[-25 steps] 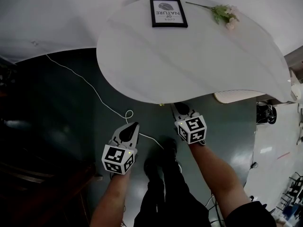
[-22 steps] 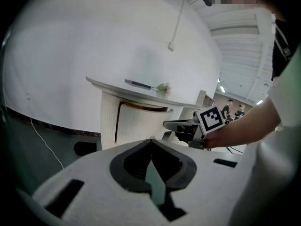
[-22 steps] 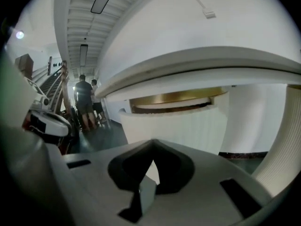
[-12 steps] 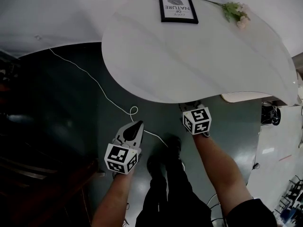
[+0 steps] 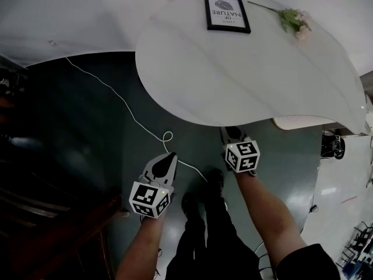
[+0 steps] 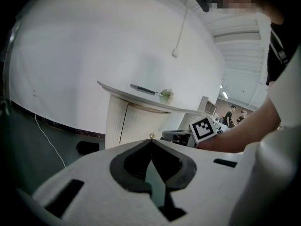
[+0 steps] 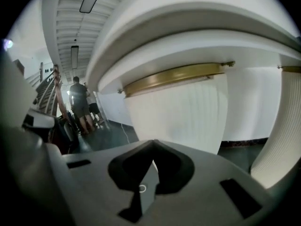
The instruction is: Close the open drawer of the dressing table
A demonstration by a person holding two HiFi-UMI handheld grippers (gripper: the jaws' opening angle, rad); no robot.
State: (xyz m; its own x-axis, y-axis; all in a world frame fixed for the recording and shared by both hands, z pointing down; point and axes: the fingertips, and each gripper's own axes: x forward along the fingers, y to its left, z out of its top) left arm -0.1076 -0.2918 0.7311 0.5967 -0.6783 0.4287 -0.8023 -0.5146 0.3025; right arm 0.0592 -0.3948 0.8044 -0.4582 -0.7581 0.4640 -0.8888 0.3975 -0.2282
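The white dressing table [image 5: 233, 74] fills the upper head view; its top hides the drawer there. In the right gripper view a white fluted front [image 7: 188, 112] with a gold band [image 7: 174, 74] stands close ahead, under the tabletop. My right gripper [image 5: 229, 132] [image 7: 153, 144] is at the table's near edge, shut and empty. My left gripper [image 5: 171, 155] [image 6: 150, 141] hangs over the dark floor, left of the right one and farther from the table, shut and empty. In the left gripper view a small gold knob [image 6: 151, 136] shows just past its tips, near the table's fluted base [image 6: 127, 124].
A framed picture [image 5: 227, 13] and a flower sprig [image 5: 294, 21] lie on the tabletop. A white cable [image 5: 128, 112] runs over the dark floor. Another white rounded piece [image 5: 297, 122] stands to the right. People [image 7: 80, 102] stand far off. My own legs [image 5: 201, 203] are below.
The right gripper has sunk a little and now sits partly under the tabletop's edge. The left gripper has hardly moved. The head view has shifted, so the table shows further right.
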